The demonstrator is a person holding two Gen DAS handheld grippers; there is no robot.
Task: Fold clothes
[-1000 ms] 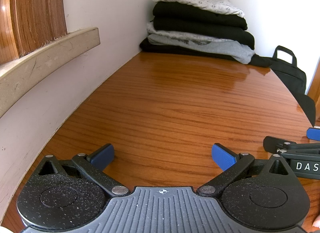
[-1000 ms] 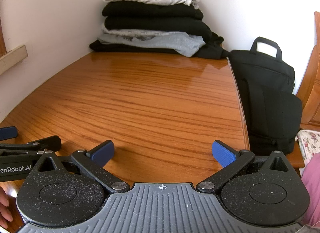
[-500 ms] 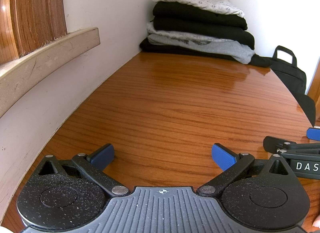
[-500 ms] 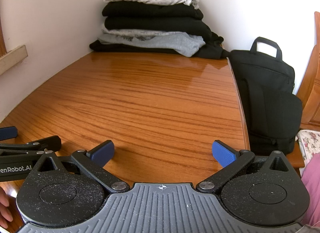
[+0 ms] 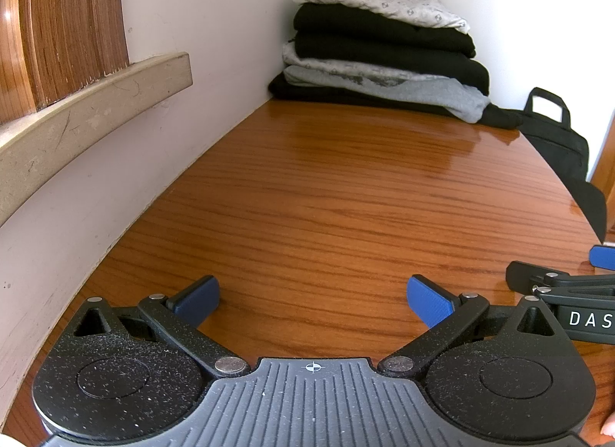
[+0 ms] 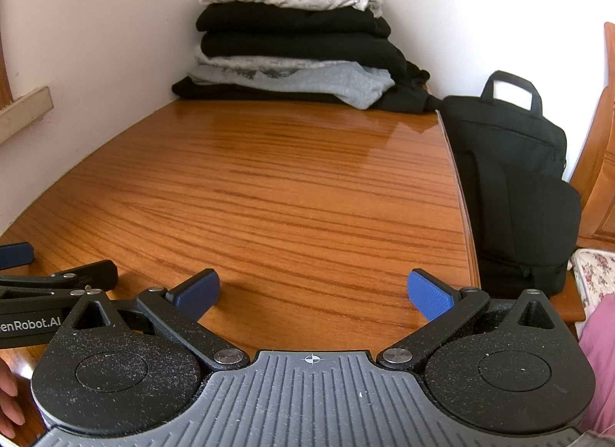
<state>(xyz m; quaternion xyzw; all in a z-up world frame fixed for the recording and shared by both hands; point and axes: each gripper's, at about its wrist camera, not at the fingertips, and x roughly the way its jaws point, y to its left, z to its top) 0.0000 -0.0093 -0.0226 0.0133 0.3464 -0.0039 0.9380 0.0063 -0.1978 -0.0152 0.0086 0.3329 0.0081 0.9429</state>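
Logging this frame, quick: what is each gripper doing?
Left gripper: open, holding nothing.
Right gripper: open, holding nothing.

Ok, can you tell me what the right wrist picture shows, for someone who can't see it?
The open right gripper rests low over a shiny brown wooden table. A stack of folded black, grey and white patterned clothes sits in the far corner, with a black fabric bag beside the table.

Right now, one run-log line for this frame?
left gripper: open, empty | right gripper: open, empty | folded clothes stack: far corner of table, untouched | black bag: beside table's right edge
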